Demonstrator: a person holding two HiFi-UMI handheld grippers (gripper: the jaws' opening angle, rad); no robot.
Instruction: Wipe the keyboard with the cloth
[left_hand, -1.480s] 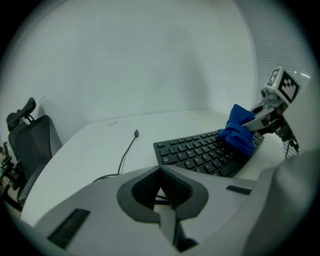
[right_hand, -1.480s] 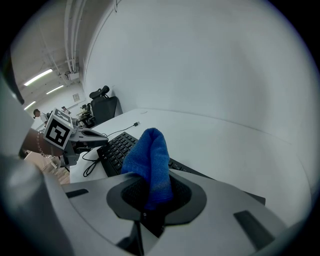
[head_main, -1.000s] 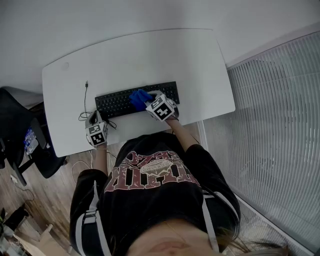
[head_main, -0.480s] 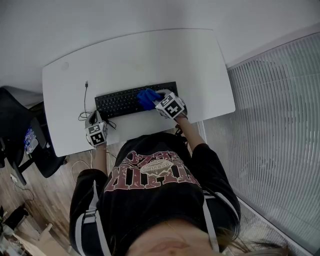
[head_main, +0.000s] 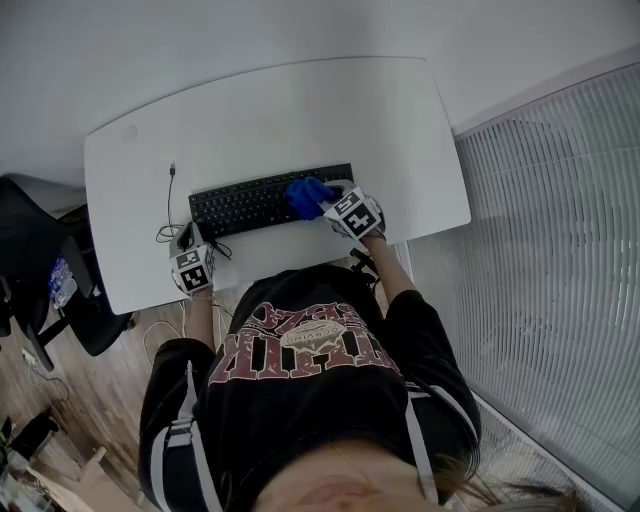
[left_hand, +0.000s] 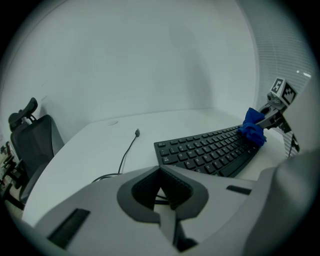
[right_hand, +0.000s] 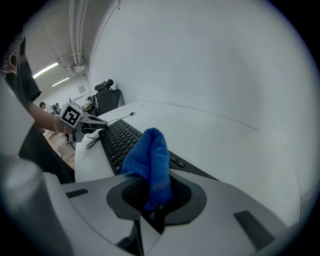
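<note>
A: What takes up most of the shot?

B: A white tabletop (head_main: 280, 110) with a curved far edge, seen from above, a person in a dark printed shirt seated at its near side. A black office chair (head_main: 45, 265) stands off the tabletop's left end.

A: And the keyboard?

B: The black keyboard (head_main: 245, 205) lies across the tabletop's near half, slightly angled, just in front of the person.

A: Where are the two tools?

B: The right claw (head_main: 330, 203) is over the keyboard's right portion, its jaws clamped on a blue cloth (head_main: 308, 195). The left claw (head_main: 186, 240) sits at the tabletop's near edge, just off the keyboard's left end, its jaws closed together with nothing between them.

A: The cloth itself?

B: It is bunched into a soft fold that sticks out past the jaws and rests on the keys toward the keyboard's right end.

A: Anything smaller?

B: A thin dark cable (head_main: 171, 200) runs along the tabletop left of the keyboard, its loose plug pointing to the far side and its slack looped beside the left claw.
</note>
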